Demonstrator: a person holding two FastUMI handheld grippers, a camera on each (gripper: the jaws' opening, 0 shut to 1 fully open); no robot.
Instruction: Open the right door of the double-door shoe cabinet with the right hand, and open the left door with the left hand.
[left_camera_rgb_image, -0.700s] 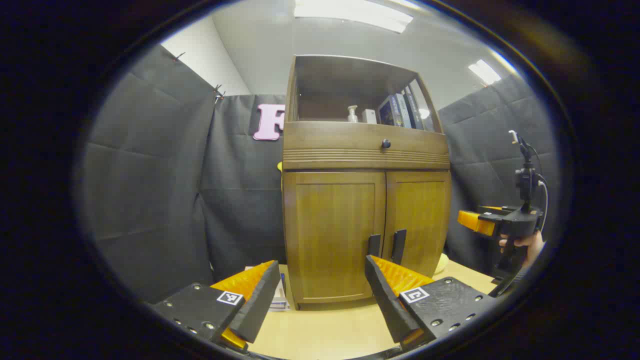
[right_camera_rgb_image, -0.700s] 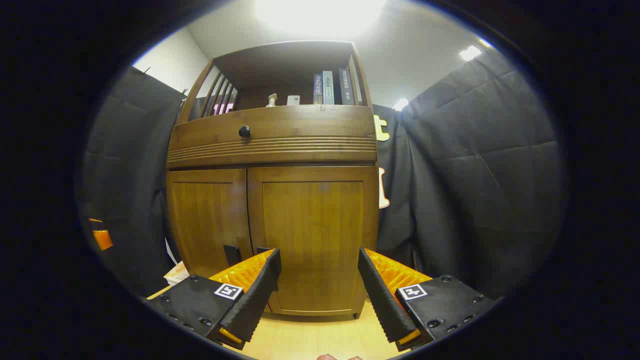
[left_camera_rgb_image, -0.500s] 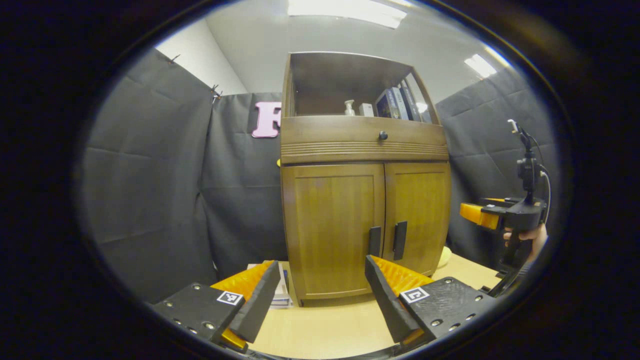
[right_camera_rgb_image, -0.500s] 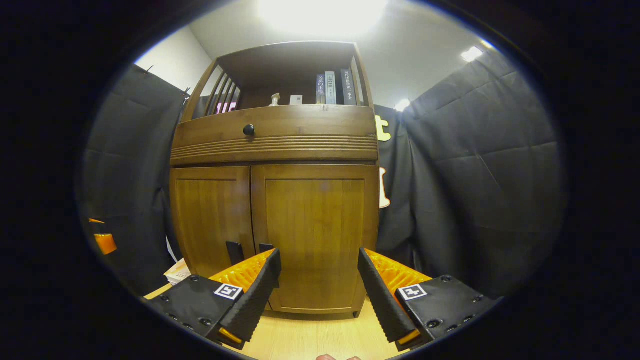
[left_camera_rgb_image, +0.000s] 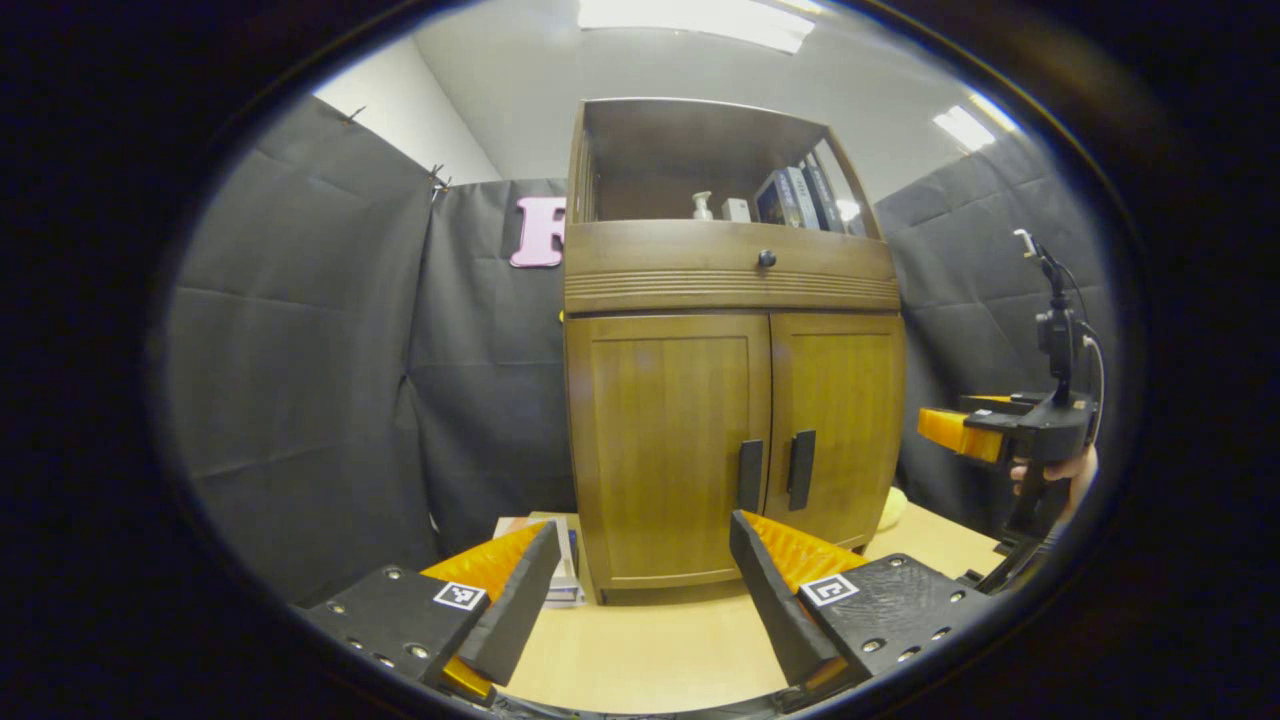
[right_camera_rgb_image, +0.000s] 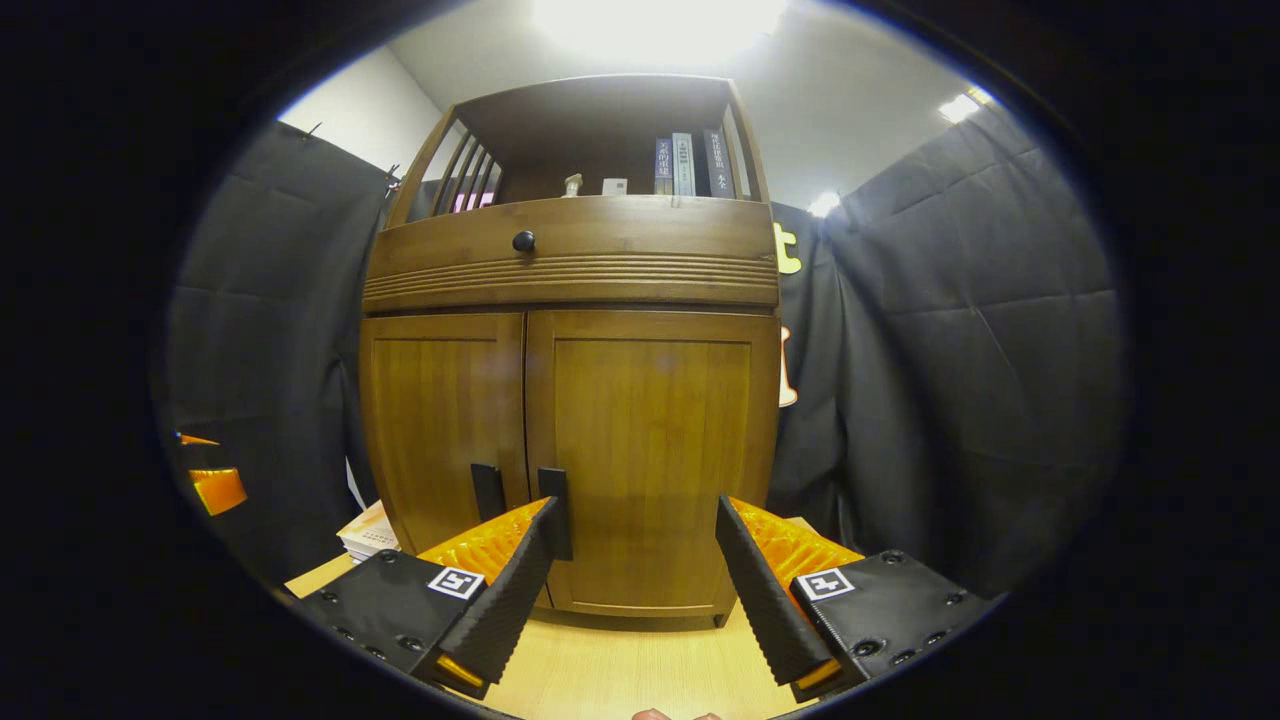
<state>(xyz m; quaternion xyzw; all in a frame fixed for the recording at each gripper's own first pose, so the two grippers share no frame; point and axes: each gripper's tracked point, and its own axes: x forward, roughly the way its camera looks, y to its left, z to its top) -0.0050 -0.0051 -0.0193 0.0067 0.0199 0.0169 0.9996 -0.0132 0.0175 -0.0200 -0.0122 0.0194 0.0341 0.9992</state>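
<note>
Right door handle (right_camera_rgb_image: 553, 512), upright bar, sits just above-left of right gripper (right_camera_rgb_image: 632, 575), jaws apart, not touching; left gripper (left_camera_rgb_image: 640, 590) also apart, farther back.

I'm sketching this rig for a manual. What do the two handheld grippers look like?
Each gripper has two wedge-shaped fingers on flat black plates with screw holes and a small square black-and-white marker. In the left gripper view, the right gripper shows a black body, an upright post with a cable, and a hand beneath.
</note>
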